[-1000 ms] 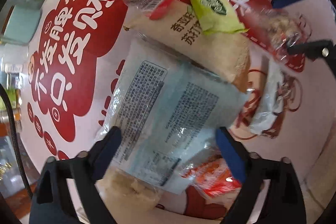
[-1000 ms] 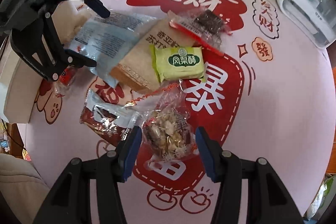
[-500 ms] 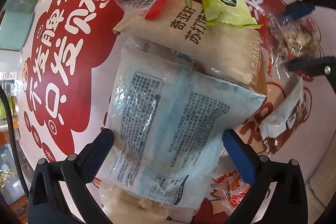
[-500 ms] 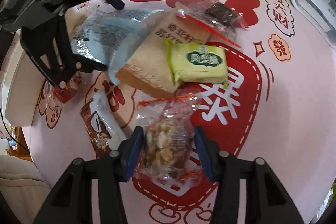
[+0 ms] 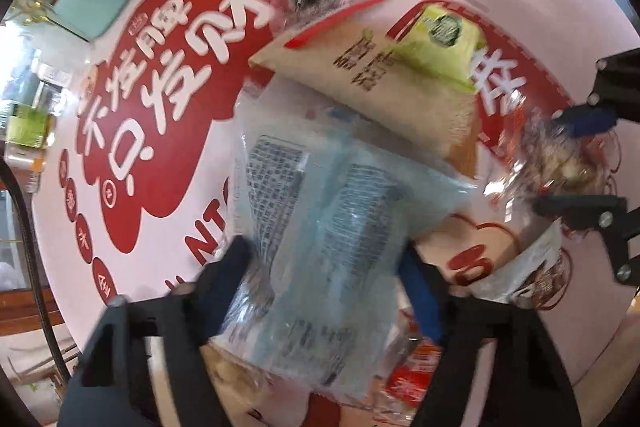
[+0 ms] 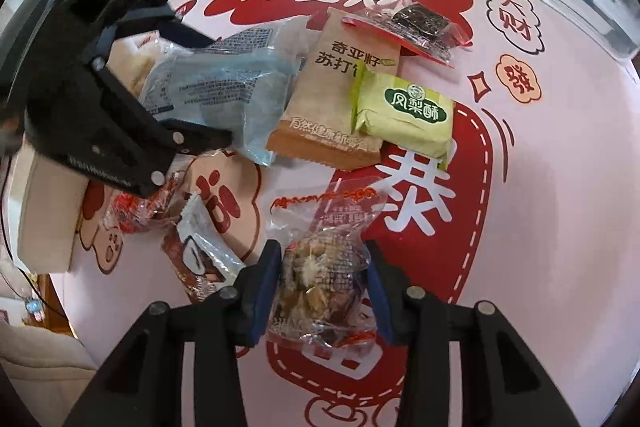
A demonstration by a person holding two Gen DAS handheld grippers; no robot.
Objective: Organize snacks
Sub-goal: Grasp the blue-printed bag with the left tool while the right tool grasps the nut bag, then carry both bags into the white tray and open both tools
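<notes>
Both grippers point down over a pink-and-red printed tablecloth point(image 6: 560, 187), each closing on one packet, probably to sort two at once.

Left gripper point(image 5: 324, 259): jaws closing, pale blue crinkly plastic pouch point(image 5: 320, 227) between them, bunched at the pads.

Right gripper point(image 6: 320, 271): jaws closing on a clear wrapper of brown nut brittle point(image 6: 320, 283), pads touching its sides.

Loose snacks counted: one tan paper cracker bag point(image 6: 340, 99), one lime-green pastry packet point(image 6: 404, 111), one clear dark-bar sachet point(image 6: 416, 23), one brown-white wrapper point(image 6: 196, 251).

My left claw point(image 5: 324, 275) pointing steeply down, its jaws closing with a packet between them, my right claw point(image 6: 320, 291) also tilting down, its jaws closing against a packet's sides
</notes>
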